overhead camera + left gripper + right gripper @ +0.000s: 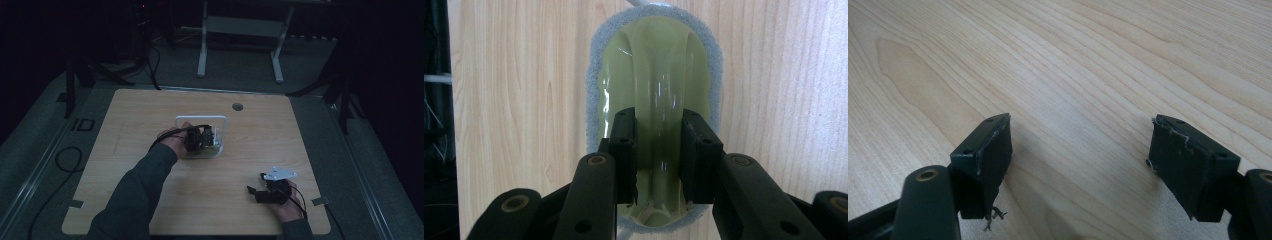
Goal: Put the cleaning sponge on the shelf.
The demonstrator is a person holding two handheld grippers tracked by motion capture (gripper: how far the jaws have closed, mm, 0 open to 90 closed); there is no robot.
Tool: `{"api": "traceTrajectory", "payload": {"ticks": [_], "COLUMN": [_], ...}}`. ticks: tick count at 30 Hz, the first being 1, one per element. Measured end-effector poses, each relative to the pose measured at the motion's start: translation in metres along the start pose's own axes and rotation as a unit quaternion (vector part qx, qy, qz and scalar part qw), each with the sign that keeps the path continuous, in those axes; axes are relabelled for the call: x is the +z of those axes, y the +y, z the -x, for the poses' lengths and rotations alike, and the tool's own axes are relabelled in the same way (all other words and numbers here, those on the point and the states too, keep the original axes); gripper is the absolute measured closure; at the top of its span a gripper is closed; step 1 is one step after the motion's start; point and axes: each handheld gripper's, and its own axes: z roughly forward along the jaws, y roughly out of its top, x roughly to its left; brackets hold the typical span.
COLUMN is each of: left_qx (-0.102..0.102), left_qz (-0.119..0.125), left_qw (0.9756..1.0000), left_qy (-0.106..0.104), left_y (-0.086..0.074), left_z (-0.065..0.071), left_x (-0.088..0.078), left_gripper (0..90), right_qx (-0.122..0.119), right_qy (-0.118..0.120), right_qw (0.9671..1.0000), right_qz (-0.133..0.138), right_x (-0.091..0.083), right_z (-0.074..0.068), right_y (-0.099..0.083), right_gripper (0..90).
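the left tongs (658,160) reach down over a scrubber (655,80), a pale green glossy handle on a grey-blue fuzzy pad that lies flat on the desk (784,75). the jaws straddle the raised ridge of the handle and look closed against its sides, so i'd say they are grasping it there because the ridge is the one part narrow enough to pinch. in the high view the left tongs (200,138) sit near the middle of the desk (130,115), inside a white wire frame (223,125) whose purpose i cannot make out in the dim light. the right tongs (260,192) wait well apart near the person's edge; in the right gripper view the right tongs (1080,150) are spread wide over bare wood, holding nothing, probably parked out of the way.
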Motion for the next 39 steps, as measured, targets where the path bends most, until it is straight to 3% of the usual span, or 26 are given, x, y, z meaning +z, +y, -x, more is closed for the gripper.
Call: {"api": "traceTrajectory", "payload": {"ticks": [14, 24, 39], "left_qx": [0.006, 0.01, 0.002], "left_qz": [-0.012, -0.017, -0.025], "left_qw": [0.9998, 0.9997, 0.9994], "left_qy": [0.013, 0.011, 0.023], "left_y": [0.005, 0.006, 0.005], "left_z": [-0.003, -0.003, -0.004], "left_x": [0.003, 0.008, 0.014], "left_gripper": [71.2, 71.1, 71.2], "right_qx": [0.0, 0.0, 0.0], "right_qy": [0.0, 0.0, 0.0], "right_qw": [1.0, 1.0, 1.0], "right_qz": [0.0, 0.0, 0.0], "right_x": [0.0, 0.0, 0.0], "right_z": [0.0, 0.0, 0.0], "right_y": [0.0, 0.0, 0.0], "right_gripper": [24.7, 24.7, 24.7]}}
